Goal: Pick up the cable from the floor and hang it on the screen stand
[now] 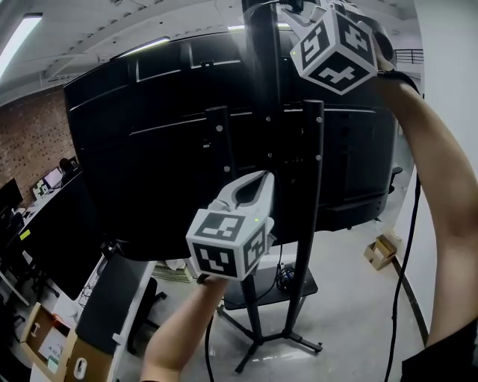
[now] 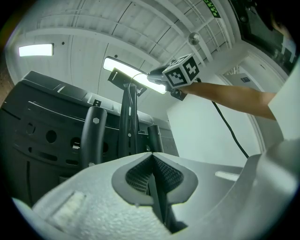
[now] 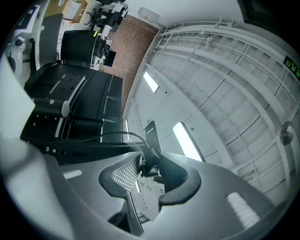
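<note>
– Left gripper [image 1: 258, 183] sits closest in the head view, its marker cube [image 1: 228, 250] turned towards us, raised in front of the screen stand [image 1: 310, 224]. Anything in it?
– Nothing I can see from up there. It points at the stand's uprights, low against the back of the big black screen [image 1: 134, 149].
– And the right gripper [image 1: 293, 10]?
– High at the top edge, by the head of the stand's centre pole, with the arm [image 1: 437, 186] stretched up. The cable [image 1: 405, 254] drops from behind that arm and down the right side. It is well apart from the left gripper and runs out at the bottom of the frame, above the floor [image 1: 351, 321].
– Now the left gripper view.
– Its jaws are pressed together, ribbed pads meeting, with nothing between them. Beyond them stand the uprights [image 2: 129, 122] and the screen's back [image 2: 37, 131]. Up and to the right the right gripper [image 2: 157, 75] shows under a ceiling light [image 2: 122, 70], and the cable [image 2: 229, 129] hangs below the arm, clear of the wall behind it.
– So the left one has no hand in it?
– None; the cable hangs off to its right, not touching it.
– Last, the right gripper view.
– There the right gripper [image 3: 150, 161] is clamped on the cable's end. A dark plug sits between the pads, which stay a little apart around it. From the plug the cable [image 3: 123, 134] arcs up and leftwards across the top of the screen [image 3: 70, 108].
– Hung yet?
– I cannot tell whether it rests on the stand, only that the jaws grip it.
</note>
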The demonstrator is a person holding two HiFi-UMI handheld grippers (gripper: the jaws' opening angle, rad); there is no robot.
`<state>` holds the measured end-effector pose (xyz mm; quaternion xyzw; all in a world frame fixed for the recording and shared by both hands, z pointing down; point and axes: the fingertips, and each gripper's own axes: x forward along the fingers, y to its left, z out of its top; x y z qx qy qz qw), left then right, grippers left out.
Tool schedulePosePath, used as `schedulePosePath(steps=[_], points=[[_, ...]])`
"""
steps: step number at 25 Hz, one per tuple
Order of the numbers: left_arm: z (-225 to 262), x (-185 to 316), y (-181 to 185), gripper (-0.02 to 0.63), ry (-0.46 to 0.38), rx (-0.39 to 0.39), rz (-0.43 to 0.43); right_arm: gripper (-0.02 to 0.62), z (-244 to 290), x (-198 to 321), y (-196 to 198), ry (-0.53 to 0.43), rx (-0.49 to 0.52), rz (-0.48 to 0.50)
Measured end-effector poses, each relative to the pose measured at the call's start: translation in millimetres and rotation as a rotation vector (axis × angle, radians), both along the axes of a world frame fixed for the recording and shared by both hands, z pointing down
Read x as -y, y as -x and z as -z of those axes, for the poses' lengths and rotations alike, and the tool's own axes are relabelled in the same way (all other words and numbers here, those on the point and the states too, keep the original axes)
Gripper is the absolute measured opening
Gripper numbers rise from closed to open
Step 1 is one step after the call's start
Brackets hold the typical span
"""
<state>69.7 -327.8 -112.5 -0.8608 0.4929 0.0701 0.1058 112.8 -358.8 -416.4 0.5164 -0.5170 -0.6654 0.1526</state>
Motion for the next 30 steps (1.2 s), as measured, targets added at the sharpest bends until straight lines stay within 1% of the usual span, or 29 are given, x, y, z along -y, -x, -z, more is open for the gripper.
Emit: schedulePosePath(steps=[3, 6, 10, 13, 16, 19, 21, 23, 26, 28, 30], points=[[1.4, 1.5, -3.5, -0.003, -0.005, 0.002, 0.003, 0.124, 7.4, -19.2, 20.3, -0.023, -0.022, 0.058], [4.3, -0.2, 0.7, -0.003, -0.015, 0.002, 0.008, 0.124, 16.3, -39.2, 37.7, -0.050, -0.041, 0.108], [8.3, -3.3, 12.6, -0.003, -0.023, -0.001, 0.013, 0.124, 37.2, -71.0, 49.7, -0.096, 0.021, 0.167], [9.4, -3.6, 23.2, -0.003, -0.025, -0.001, 0.022, 0.124, 41.3, -74.4, 68.3, -0.072, 0.050, 0.206], [7.6, -3.0, 36.5, -0.003, -0.017, -0.003, 0.038, 0.124, 35.0, -62.9, 93.5, -0.033, 0.075, 0.218], [5.6, -3.8, 49.6, -0.003, -0.010, -0.008, 0.048, 0.124, 23.8, -43.8, 120.7, 0.004, 0.076, 0.202], [4.1, -4.0, 58.2, -0.003, -0.005, -0.009, 0.055, 0.124, 12.5, -28.0, 138.2, 0.027, 0.041, 0.177], [2.7, -3.8, 68.8, -0.003, -0.001, -0.012, 0.067, 0.124, 4.8, -10.6, 147.2, 0.041, 0.007, 0.144], [-0.1, -1.1, 82.7, -0.003, 0.009, -0.022, 0.084, 0.124, -1.7, 16.5, 139.6, 0.053, -0.008, 0.070], [-3.0, 1.4, 84.6, -0.003, 0.017, -0.025, 0.087, 0.124, -5.0, 33.2, 125.2, 0.065, 0.003, 0.026], [-5.1, 3.1, 81.2, -0.003, 0.021, -0.019, 0.083, 0.124, -4.7, 43.5, 106.2, 0.076, 0.029, 0.001]])
